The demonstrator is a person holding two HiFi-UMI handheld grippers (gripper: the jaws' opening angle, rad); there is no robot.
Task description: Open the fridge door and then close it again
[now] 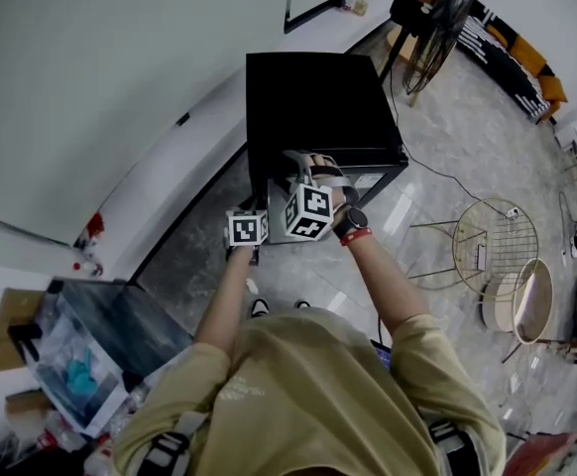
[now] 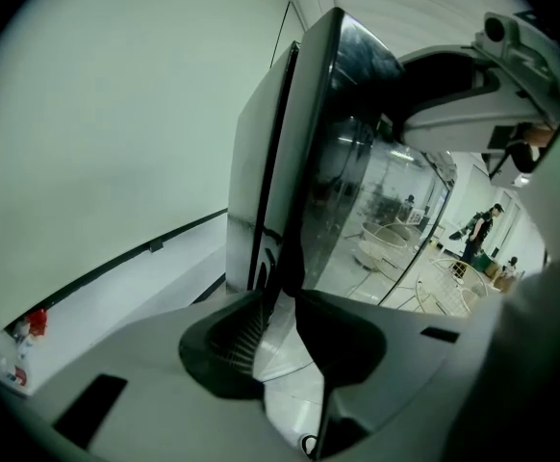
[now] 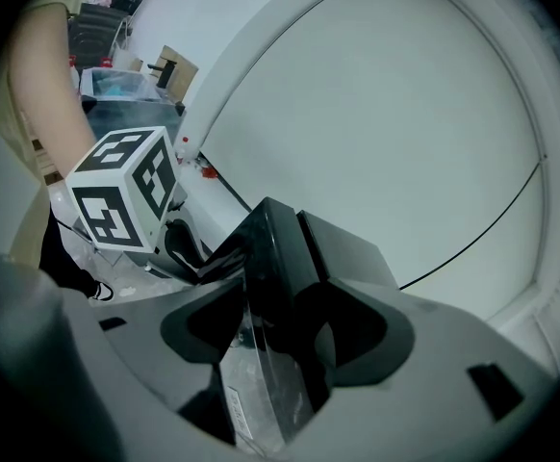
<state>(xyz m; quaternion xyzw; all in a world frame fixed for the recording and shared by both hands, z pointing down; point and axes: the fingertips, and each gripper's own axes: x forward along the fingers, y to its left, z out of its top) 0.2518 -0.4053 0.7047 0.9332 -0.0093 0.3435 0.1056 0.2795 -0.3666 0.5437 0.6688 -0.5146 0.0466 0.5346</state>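
Nearest the head cam: tan shirt (image 1: pixel 298 385), both forearms out front, black watch (image 1: pixel 353 219) w/ red strap on the right wrist. The left gripper (image 2: pixel 280 301) is clamped, jaws roughly half-wide, on the upright free edge of the glossy fridge door (image 2: pixel 357 191). The right gripper (image 3: pixel 275 306) pinches the same door near its top corner. Its marker cube (image 1: pixel 308 211) bears black-and-white squares. A sticker (image 3: pixel 234 417) sits on the door face (print too small to read). A thin dark gap shows btwn door and body. The small black fridge (image 1: pixel 318 102) stands on the pale floor by a white wall. A clear plastic bin (image 1: pixel 100 350) is off to the left and a wire stool (image 1: pixel 495 246) to the right. A floor fan (image 1: pixel 445 23) stands beyond.
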